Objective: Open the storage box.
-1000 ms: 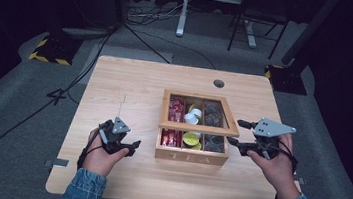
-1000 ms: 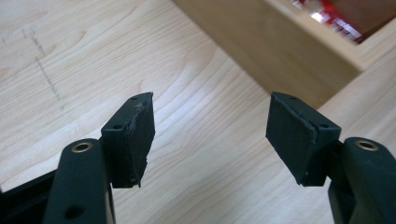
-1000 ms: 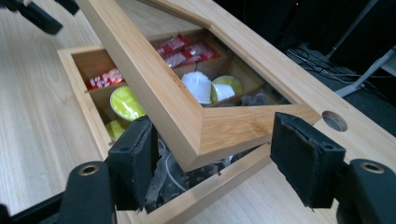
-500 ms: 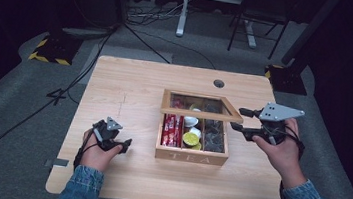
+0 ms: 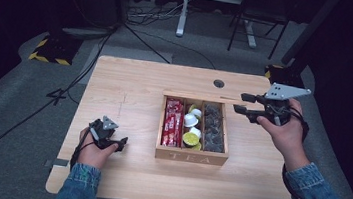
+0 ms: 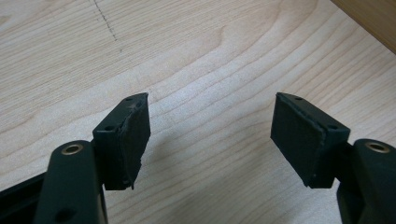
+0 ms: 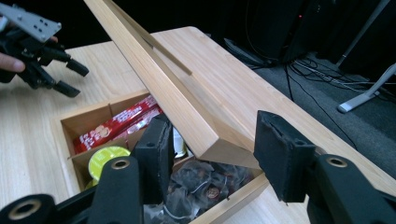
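Note:
A wooden box marked TEA [image 5: 190, 156] stands mid-table with its lid [image 5: 200, 98] swung up. My right gripper [image 5: 238, 102] is shut on the lid's right end; in the right gripper view the lid [image 7: 177, 93] runs up to the left from between the jaws, which have just been closing [image 7: 215, 149]. Below it lie red packets [image 7: 116, 123], a lime capsule [image 7: 107, 156] and dark sachets [image 7: 201, 182]. My left gripper [image 5: 122, 144] rests low on the table left of the box. Its jaws [image 6: 212, 135] stand open over bare wood and have just been opening.
The light wooden table [image 5: 131, 84] has a round cable hole [image 5: 219, 83] behind the box. Its near edge is close behind both hands. Beyond the table, cables, a striped yellow-black base [image 5: 49, 50] and furniture legs [image 5: 182, 9] sit on the grey floor.
The lid has swung from flat on the box to nearly upright, and the right gripper rose and moved back with it. The left hand sank and drew slightly toward the near edge.

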Demonstrator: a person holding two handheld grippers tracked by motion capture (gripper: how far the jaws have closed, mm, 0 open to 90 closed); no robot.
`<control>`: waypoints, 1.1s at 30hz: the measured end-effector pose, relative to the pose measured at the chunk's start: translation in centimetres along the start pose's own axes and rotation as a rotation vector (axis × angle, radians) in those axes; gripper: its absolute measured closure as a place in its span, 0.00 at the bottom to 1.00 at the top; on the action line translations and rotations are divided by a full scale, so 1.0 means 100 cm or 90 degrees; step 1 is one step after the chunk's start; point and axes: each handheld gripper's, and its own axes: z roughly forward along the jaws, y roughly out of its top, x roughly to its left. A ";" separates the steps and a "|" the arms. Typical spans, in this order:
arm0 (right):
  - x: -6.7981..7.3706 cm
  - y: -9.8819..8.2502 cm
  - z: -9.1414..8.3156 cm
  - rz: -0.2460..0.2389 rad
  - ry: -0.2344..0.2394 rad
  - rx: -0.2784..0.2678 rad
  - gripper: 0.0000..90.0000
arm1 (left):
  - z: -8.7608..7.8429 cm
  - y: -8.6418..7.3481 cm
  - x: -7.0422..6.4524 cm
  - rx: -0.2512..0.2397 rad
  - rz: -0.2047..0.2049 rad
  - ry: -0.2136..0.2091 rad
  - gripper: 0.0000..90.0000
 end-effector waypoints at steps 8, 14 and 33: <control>-0.014 0.003 0.004 0.027 0.008 -0.019 0.56 | 0.007 -0.004 0.007 0.004 -0.007 0.019 0.28; -0.027 0.010 0.009 0.053 0.011 -0.032 0.58 | 0.010 -0.005 0.013 -0.009 -0.023 0.004 0.27; -0.066 0.040 0.036 0.082 -0.021 -0.062 0.59 | 0.014 -0.005 0.017 -0.023 -0.014 -0.007 0.24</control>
